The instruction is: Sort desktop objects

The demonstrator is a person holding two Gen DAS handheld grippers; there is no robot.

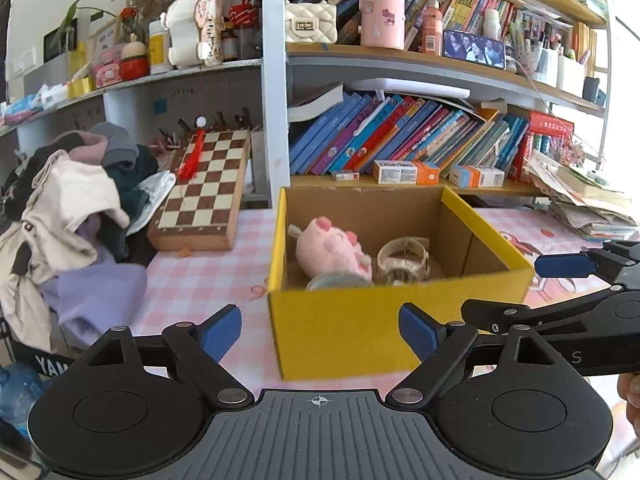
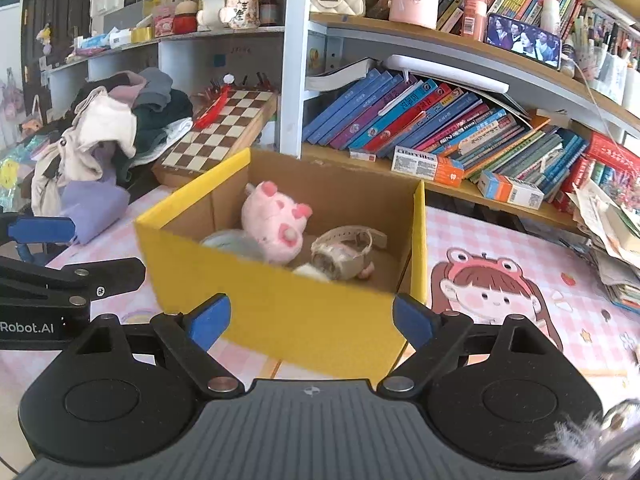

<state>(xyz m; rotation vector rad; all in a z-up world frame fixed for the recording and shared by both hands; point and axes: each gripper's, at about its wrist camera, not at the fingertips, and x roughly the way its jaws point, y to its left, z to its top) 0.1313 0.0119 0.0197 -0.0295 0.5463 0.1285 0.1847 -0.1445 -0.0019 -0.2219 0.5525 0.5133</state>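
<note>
A yellow cardboard box (image 1: 352, 332) (image 2: 288, 316) stands open on the pink checked desk mat. Inside lie a pink plush pig (image 1: 330, 248) (image 2: 276, 220), a beige-strapped watch (image 1: 402, 262) (image 2: 344, 250) and a pale round object (image 1: 340, 280) (image 2: 236, 244) half hidden by the front wall. My left gripper (image 1: 320, 332) is open just short of the box's front wall, nothing between its blue pads. My right gripper (image 2: 311, 323) is open too, facing the box's near corner with nothing in it. Each gripper shows at the edge of the other's view: right gripper (image 1: 508, 286), left gripper (image 2: 88, 250).
A chessboard (image 1: 204, 188) leans behind the box at left, beside a heap of clothes (image 1: 72, 208). Shelves of books (image 1: 400, 140) rise right behind the box. Loose papers (image 2: 616, 224) pile up at the right. A fluffy keyring (image 2: 588, 436) lies at the lower right of the mat.
</note>
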